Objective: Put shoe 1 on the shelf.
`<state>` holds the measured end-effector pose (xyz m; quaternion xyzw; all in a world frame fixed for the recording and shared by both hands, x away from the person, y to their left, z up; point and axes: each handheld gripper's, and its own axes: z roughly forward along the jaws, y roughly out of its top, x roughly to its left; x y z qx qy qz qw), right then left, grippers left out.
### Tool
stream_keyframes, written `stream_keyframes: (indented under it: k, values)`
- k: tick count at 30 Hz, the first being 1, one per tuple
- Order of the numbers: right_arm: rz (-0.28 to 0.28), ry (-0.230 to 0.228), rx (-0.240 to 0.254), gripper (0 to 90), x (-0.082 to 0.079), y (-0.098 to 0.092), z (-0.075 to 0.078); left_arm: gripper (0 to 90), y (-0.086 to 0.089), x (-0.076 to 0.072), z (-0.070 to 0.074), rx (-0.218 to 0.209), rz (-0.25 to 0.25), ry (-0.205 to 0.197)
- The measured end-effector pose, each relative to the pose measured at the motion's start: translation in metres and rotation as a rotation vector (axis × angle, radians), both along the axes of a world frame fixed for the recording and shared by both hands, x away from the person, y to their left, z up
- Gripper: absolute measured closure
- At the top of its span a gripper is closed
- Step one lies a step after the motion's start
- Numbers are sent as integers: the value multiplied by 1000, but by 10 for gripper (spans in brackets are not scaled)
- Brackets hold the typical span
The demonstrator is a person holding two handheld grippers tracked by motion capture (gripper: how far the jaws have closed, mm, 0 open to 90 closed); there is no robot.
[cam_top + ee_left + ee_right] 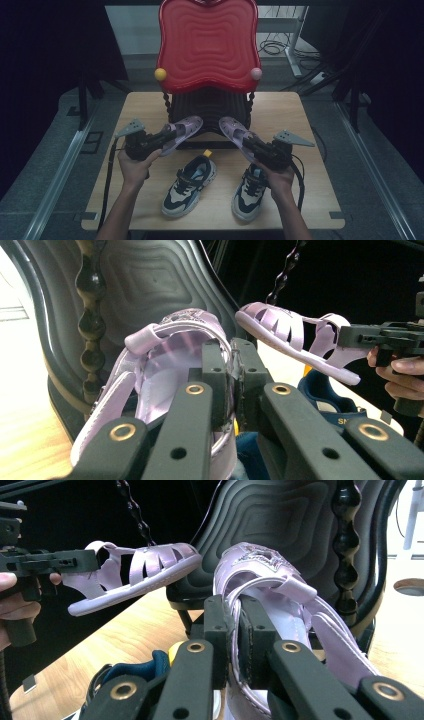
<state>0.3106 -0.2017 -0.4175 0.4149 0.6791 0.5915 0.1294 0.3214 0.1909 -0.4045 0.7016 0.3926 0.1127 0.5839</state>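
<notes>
A wooden desk (pixel 295 115) carries a tall stand whose wavy red panel (pixel 207 42) rises at the far side above a dark ribbed base (pixel 210 107), with a yellow ball (pixel 160 74) and a pink ball (pixel 256 73) at the panel's lower corners. On the near half of the desk sit two dark-and-cream sneakers, the left sneaker (pixel 189 185) and the right sneaker (pixel 248 192), side by side and apart. Above them, in front of the base, two lilac sandals are held in the air with their toes pointing toward each other and a gap between them. The left sandal (pixel 181 131) is clamped by its heel rim in the left tongs (pixel 167 136); the left gripper view shows the pads pressed together on the thin rim. The right sandal (pixel 236 131) is likewise clamped at its heel rim in the right tongs (pixel 250 145). A small yellow piece (pixel 207 153) lies on the desk between the sneakers and the stand.
</notes>
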Motion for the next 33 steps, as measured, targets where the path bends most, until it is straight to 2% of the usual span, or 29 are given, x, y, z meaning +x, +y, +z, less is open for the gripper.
stream_keyframes:
  k: [23,33]
  values:
    - [-35,-21,23,839,20,20,4,861,-21,20,4,-7,23,-34]
    - [-66,-38,48,837,27,29,7,862,-28,29,3,-25,59,-67]
